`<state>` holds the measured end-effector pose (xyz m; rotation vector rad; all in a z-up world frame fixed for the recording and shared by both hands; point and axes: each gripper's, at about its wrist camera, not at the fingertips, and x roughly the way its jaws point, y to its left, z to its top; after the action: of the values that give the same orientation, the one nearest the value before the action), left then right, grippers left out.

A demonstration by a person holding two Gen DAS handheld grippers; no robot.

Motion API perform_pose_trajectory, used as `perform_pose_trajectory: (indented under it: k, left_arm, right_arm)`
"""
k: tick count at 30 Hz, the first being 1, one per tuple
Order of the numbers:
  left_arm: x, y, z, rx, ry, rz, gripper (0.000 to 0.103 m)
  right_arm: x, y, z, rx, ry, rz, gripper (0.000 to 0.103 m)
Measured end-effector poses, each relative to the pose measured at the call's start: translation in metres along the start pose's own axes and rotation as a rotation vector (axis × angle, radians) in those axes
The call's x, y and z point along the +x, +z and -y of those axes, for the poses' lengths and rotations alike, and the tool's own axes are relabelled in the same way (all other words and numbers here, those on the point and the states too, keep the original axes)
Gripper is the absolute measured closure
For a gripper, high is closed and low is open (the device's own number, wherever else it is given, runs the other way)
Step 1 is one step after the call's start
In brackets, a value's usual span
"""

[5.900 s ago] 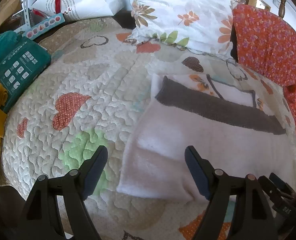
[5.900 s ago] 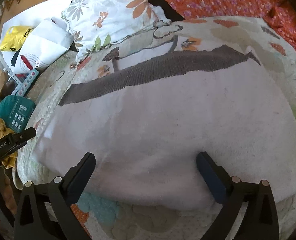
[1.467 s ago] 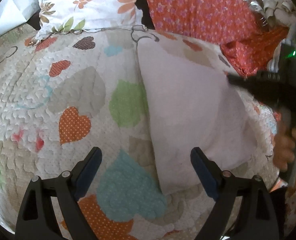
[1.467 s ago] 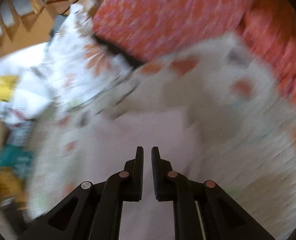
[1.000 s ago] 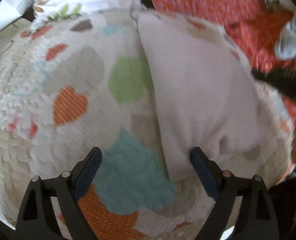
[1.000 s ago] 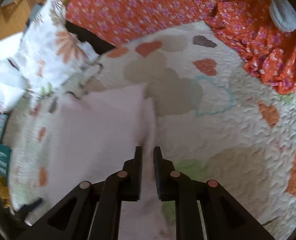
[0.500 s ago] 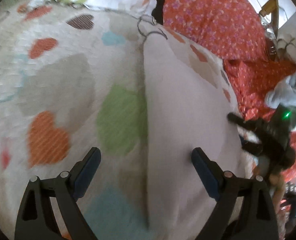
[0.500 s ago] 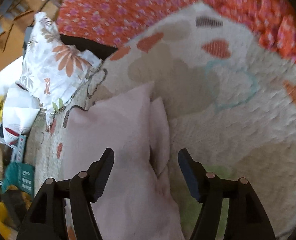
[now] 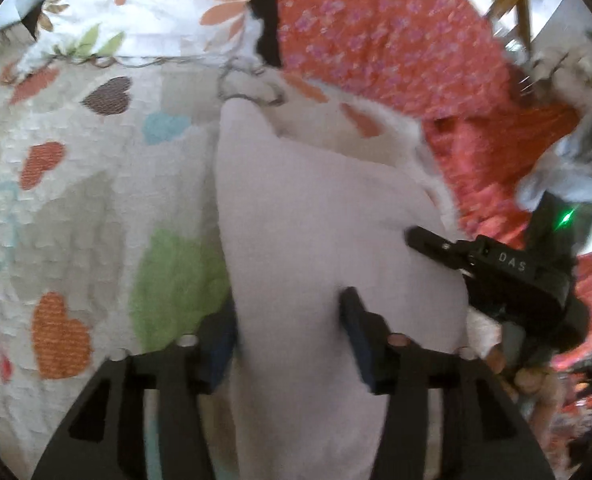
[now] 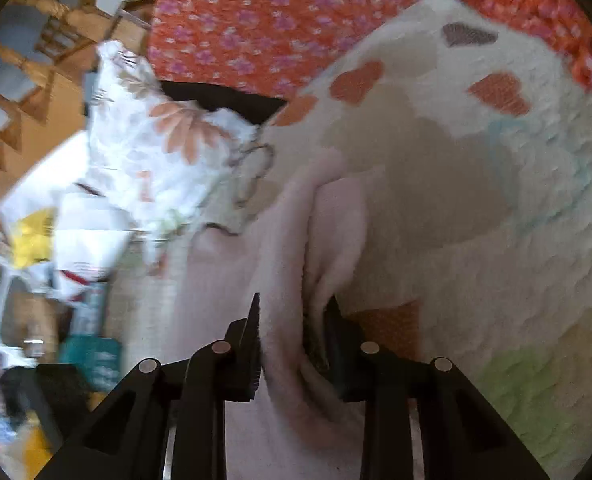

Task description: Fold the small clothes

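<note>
Closing since half-second ago: left gripper (image 9: 288,336) narrowed around pale garment (image 9: 315,220); right gripper (image 10: 294,336) now pinching its folded edge.

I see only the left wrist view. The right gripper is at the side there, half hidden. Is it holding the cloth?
Observer: Yes. The right wrist view shows the right gripper shut on a bunched fold of the pink cloth.
Operator: Is the cloth flat beyond it?
Observer: No, a long crease runs up from the jaws toward the floral pillow.
Operator: What lies left of the pillow?
Observer: A white bag and a teal box, both blurred.
</note>
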<state>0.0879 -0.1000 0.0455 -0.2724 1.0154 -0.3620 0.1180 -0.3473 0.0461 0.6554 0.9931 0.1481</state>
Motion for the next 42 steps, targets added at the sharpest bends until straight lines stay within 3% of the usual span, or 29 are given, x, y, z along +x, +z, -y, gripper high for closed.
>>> perform_pose_trajectory:
  k: [2, 4, 6, 10, 13, 18, 23, 26, 30, 33, 37, 42]
  left_arm:
    - [0.013, -0.006, -0.006, -0.004, 0.072, -0.049, 0.041]
    - [0.011, -0.011, -0.017, -0.032, 0.056, -0.054, 0.037]
    - [0.001, -0.011, -0.021, -0.039, 0.049, -0.037, 0.036]
    - [-0.034, -0.013, -0.033, -0.038, 0.117, 0.075, 0.027]
    - [-0.062, -0.018, -0.049, -0.058, 0.187, 0.158, 0.026]
    - [-0.103, -0.023, -0.072, -0.08, 0.288, 0.295, 0.024]
    - [-0.138, -0.04, -0.078, -0.033, 0.422, 0.427, 0.011]
    - [-0.153, -0.048, -0.076, 0.008, 0.496, 0.491, 0.01]
    - [-0.171, -0.052, -0.075, 0.035, 0.501, 0.54, 0.003]
    - [-0.184, -0.057, -0.074, 0.023, 0.518, 0.579, 0.002]
    - [-0.203, -0.064, -0.07, -0.021, 0.547, 0.647, 0.0]
    - [-0.225, -0.075, -0.051, -0.032, 0.558, 0.699, 0.0]
  right_arm:
    - [0.012, -0.003, 0.011, 0.029, -0.069, -0.043, 0.065]
    - [0.007, -0.003, 0.015, 0.064, -0.04, -0.025, 0.063]
    - [-0.009, -0.002, 0.005, 0.022, -0.064, 0.045, 0.063]
    - [-0.043, -0.01, -0.03, -0.144, -0.123, 0.204, 0.063]
    - [-0.051, -0.027, -0.059, -0.289, -0.177, 0.245, 0.063]
    - [-0.044, -0.063, -0.098, -0.458, -0.12, 0.2, 0.063]
    - [-0.009, -0.119, -0.125, -0.636, -0.174, 0.128, 0.064]
    - [0.009, -0.154, -0.123, -0.671, -0.199, 0.064, 0.064]
    - [0.002, -0.199, -0.121, -0.745, -0.281, 0.106, 0.063]
    - [-0.008, -0.207, -0.115, -0.73, -0.281, 0.099, 0.063]
    - [-0.028, -0.201, -0.098, -0.613, -0.222, 0.076, 0.058]
    - [-0.066, -0.197, -0.087, -0.523, -0.218, 0.127, 0.053]
